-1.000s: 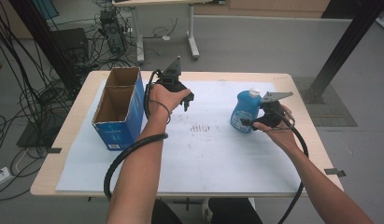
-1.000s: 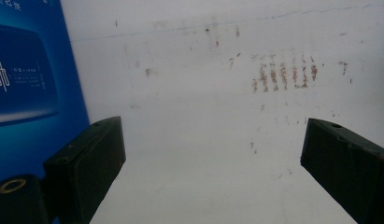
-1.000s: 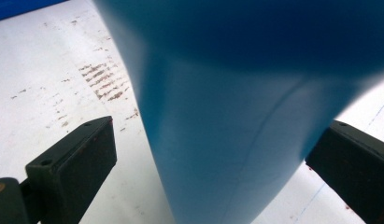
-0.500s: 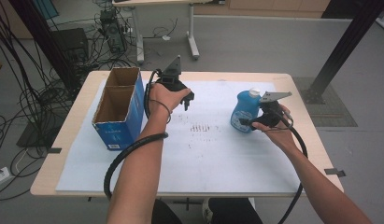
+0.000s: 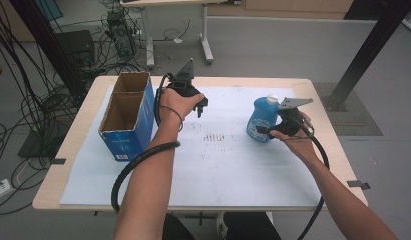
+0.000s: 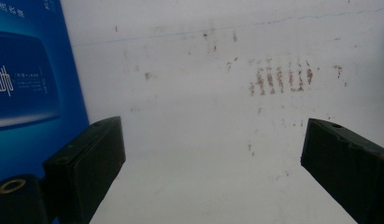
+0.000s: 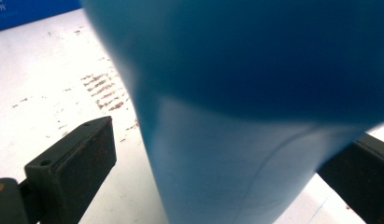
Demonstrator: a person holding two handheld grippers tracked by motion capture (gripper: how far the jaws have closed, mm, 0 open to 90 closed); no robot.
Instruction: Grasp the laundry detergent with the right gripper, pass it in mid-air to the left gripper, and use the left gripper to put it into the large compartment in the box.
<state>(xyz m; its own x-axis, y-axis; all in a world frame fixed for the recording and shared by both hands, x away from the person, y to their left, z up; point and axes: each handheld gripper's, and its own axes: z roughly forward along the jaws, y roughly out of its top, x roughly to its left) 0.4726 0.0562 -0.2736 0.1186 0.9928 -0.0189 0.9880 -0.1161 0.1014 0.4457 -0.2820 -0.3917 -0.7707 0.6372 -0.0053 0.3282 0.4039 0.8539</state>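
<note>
Standing between the spread jaws of the right gripper [image 5: 267,131] — blue bottle [image 5: 260,119], upright on the counter [image 5: 233,170], not yet clamped. Left gripper [image 5: 199,106]: jaws released, empty, blue box [image 5: 124,134] just beside. Grasp, lift, placement apparently outstanding.

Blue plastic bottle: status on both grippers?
Right gripper open, jaws astride the blue plastic bottle with white cap, not clamped. Left gripper open, empty, beside the blue cardboard box. Nothing in the way.
</note>
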